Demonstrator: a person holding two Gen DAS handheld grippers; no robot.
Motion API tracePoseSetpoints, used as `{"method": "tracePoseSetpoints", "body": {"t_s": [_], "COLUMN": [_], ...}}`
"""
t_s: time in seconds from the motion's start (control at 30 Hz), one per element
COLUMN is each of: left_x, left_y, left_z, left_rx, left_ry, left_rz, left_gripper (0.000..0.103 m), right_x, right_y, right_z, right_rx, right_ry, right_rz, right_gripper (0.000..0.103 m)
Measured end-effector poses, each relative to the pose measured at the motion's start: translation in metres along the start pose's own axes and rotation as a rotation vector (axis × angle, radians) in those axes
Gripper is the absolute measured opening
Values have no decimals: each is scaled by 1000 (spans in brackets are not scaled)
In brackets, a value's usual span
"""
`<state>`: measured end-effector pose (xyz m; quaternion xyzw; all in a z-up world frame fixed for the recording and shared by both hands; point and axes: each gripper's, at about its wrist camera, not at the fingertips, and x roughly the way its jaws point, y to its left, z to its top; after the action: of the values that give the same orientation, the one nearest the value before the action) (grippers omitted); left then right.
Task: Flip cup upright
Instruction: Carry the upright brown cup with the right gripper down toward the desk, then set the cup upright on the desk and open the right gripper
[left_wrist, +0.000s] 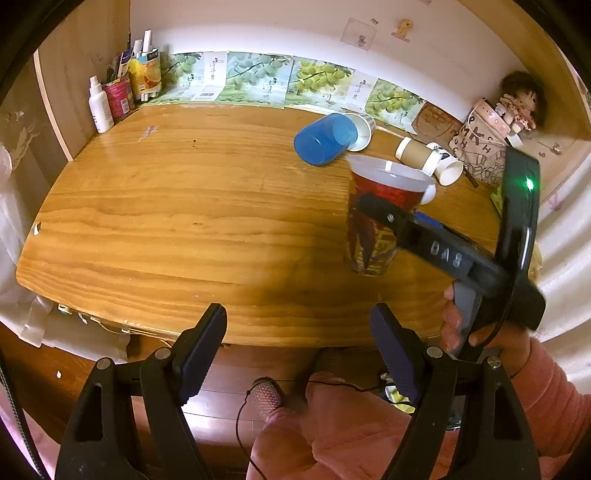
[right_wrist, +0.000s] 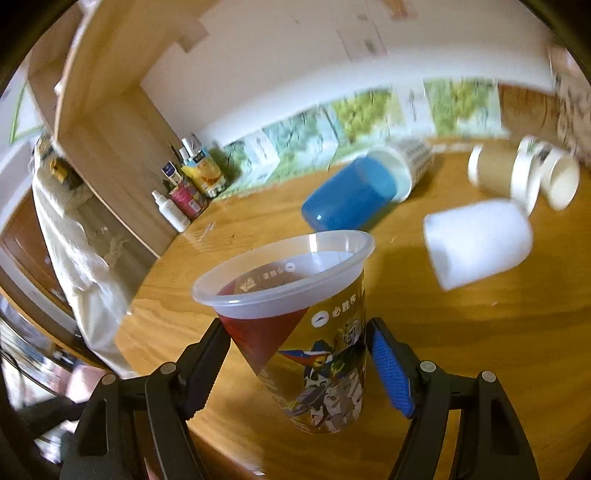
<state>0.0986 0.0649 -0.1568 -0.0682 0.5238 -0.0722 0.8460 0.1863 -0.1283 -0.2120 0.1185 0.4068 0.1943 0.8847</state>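
The printed plastic cup (right_wrist: 306, 332) is sitting between the two fingers of the right hand-held gripper (right_wrist: 295, 365), mouth up but leaning a little to one side. From the right wrist view, its base is looking close to the counter (right_wrist: 480, 350) near the front edge; I cannot tell if it is already touching the wood or hanging just above it. The fingers are lying against the cup wall on both sides, so this hand-held gripper is closed around the cup. In the left wrist view the same cup (left_wrist: 373, 225) is showing with the right tool crossing in front of it.

The left hand-held gripper (left_wrist: 299, 354) is waiting low in front of the counter edge, its fingers spread wide and holding nothing.

Further back, a blue cup (right_wrist: 351, 199) is lying on its side, partly inside a paper cup (right_wrist: 413, 162). A white cup (right_wrist: 476, 243) and some brown-sleeved paper cups (right_wrist: 517, 173) are also lying tipped over to the right.

In my judgement the flip is nearly done, and the danger is now in the release. Because the cup is tilting, opening the fingers too early could be letting it fall over again, or roll off the near edge. The thin wall may also be bending under the squeeze and springing sideways when freed.
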Motion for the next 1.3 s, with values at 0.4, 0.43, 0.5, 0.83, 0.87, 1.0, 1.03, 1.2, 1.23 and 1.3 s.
{"method": "tracePoseSetpoints", "body": {"t_s": [0.4,0.43,0.5,0.83,0.87,1.0,1.03,1.2,1.23,1.3], "left_x": [0,1,1,-1,-1,-2,-2,-3,-3,-4], "left_y": [9,10,11,13,13,13,12,9,8,5], "left_z": [-9,-10,-12,-18,-18,-20,-20,-18,-17,-16], "left_rx": [-34,-36,-42,-49,-49,-39,-36,-17,-10,4], "left_ry": [-1,2,5,7,5,3,2,-5,-9,-16], "left_rz": [0,3,2,-15,-17,-25,-28,-51,-57,-63], "left_gripper": [83,83,83,83,83,83,83,83,83,83], "right_x": [-16,-16,-14,-19,-20,-23,-23,-24,-24,-27], "right_y": [2,2,2,5,5,6,6,11,11,14], "right_z": [-27,-28,-30,-39,-39,-44,-46,-52,-52,-54], "right_rx": [-101,-106,-110,-129,-126,-126,-128,-146,-149,-161], "right_ry": [-168,-168,-165,-160,-156,-138,-135,-106,-100,-101], "right_rz": [-78,-81,-83,-97,-97,-103,-105,-122,-123,-133], "right_gripper": [76,76,76,76,76,76,76,76,76,77]}}
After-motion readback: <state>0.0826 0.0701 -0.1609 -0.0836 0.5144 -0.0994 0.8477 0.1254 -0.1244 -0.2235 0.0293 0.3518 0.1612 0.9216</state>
